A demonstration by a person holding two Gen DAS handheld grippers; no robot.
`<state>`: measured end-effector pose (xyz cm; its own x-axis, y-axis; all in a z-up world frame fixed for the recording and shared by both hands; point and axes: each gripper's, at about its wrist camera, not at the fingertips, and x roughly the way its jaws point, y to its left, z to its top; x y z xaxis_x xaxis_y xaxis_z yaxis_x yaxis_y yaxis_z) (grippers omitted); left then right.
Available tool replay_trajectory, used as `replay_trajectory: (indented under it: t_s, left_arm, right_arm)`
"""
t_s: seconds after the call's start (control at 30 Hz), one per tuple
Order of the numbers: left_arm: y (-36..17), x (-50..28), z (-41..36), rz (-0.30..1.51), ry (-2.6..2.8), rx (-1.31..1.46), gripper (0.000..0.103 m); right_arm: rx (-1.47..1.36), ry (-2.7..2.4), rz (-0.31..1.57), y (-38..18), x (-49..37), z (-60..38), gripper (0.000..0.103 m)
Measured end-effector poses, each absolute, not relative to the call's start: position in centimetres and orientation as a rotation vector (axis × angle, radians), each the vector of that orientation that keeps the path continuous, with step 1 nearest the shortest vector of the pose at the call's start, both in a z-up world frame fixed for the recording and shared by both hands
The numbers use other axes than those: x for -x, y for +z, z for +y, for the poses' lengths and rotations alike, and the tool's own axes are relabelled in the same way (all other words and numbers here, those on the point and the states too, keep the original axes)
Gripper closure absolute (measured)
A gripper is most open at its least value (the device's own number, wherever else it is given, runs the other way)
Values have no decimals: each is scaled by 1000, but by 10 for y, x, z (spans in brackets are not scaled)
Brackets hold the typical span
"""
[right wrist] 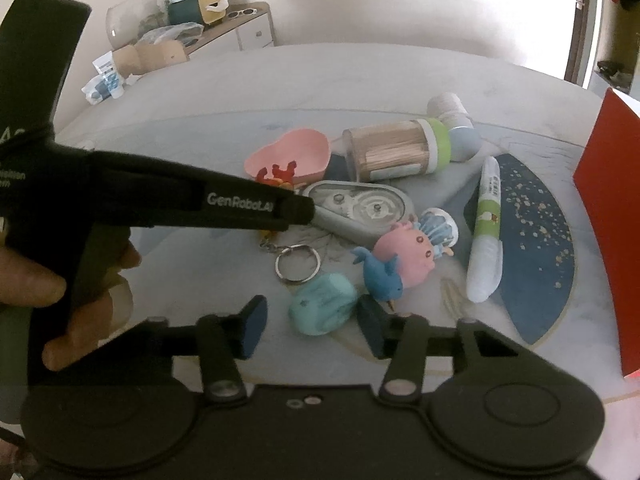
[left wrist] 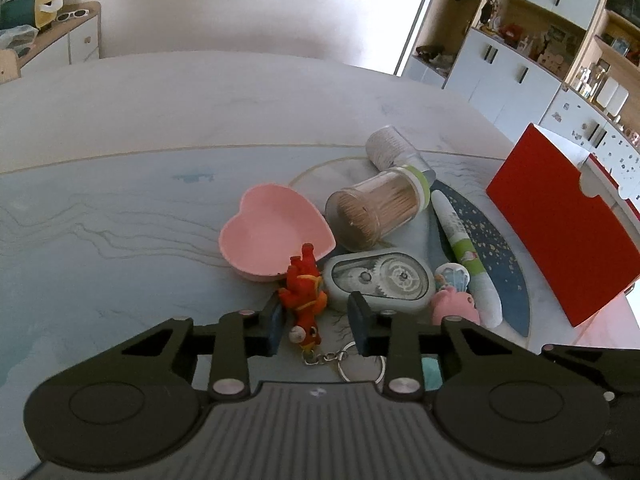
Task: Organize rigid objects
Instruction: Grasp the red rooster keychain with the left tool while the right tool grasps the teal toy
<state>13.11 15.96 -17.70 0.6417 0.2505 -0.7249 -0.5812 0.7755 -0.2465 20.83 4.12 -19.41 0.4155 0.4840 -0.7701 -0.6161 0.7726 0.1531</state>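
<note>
A pile of small objects lies on the table. My left gripper (left wrist: 318,326) is open, its fingers either side of a red figure keychain (left wrist: 303,294) with a metal ring (right wrist: 297,263). Beside it sit a pink heart dish (left wrist: 272,232), a grey correction-tape case (left wrist: 380,278), a toothpick jar (left wrist: 376,208), a white-green pen (left wrist: 464,248) and a pink toy (right wrist: 408,250). My right gripper (right wrist: 314,326) is open, its fingers either side of a teal eraser-like block (right wrist: 322,308); a blue whale toy (right wrist: 382,276) lies by its right finger.
A red box (left wrist: 560,224) stands at the right on the table. A dark blue mat (right wrist: 532,240) lies under the pen. A clear cotton-swab jar (left wrist: 394,148) lies behind the toothpick jar. The left gripper's body (right wrist: 160,200) crosses the right wrist view. Cabinets stand beyond the table.
</note>
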Motion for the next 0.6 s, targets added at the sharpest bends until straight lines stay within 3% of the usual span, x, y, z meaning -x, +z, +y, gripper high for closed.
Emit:
replay_trajectory:
  t_s: [0.07,0.17,0.6]
  left_arm:
    - [-176,-131,159,728,502,489,74]
    - [-175,-131,159,730,514,487,86]
    - [-162,-118,151,708,517,497,88]
  right_arm:
    - [157,688,909,-194,-209,40,66]
    - [140,685,914,-193,-209,37,66]
    - [105,732,900,-165,-193,15,67]
